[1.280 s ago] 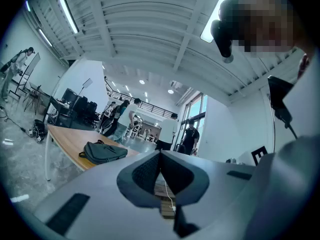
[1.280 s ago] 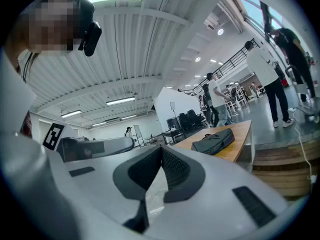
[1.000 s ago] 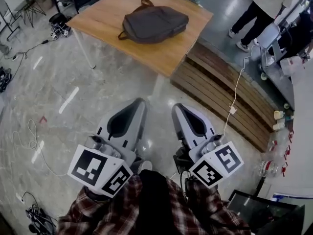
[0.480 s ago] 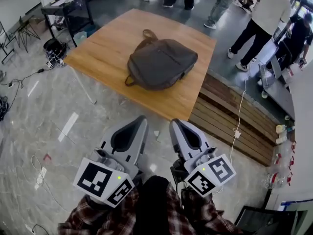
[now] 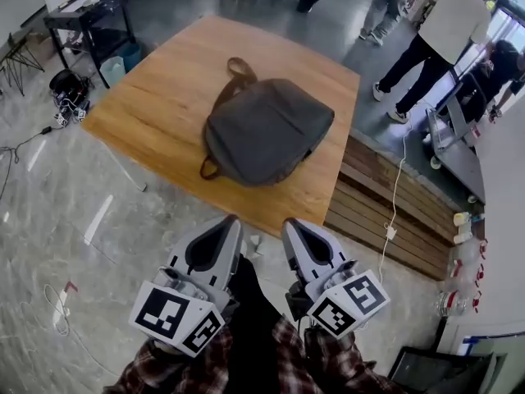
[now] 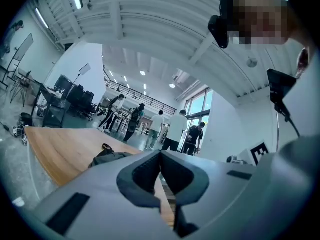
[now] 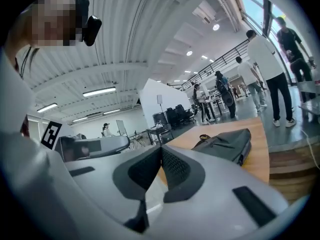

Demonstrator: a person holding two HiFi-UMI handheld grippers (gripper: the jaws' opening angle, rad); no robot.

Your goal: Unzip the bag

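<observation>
Left gripper [image 5: 231, 220] and right gripper [image 5: 288, 223] are hovering closed, empty; the bag [image 5: 267, 130] at twelve o'clock is looking soft and limp, so pinch its zipper pull.

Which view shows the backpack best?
Head view: the whole backpack lies flat on the table, seen from above. Left gripper view catches only a low sliver; right gripper view shows it edge-on.

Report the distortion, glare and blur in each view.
Head view: mild wide-angle bend, bag sharp, streaks of glare on the floor. Left gripper view: strong fisheye with dark corners, window blown out, mosaic patch at top right. Right gripper view: same fisheye, bright glass top right, another patch top left.
</observation>
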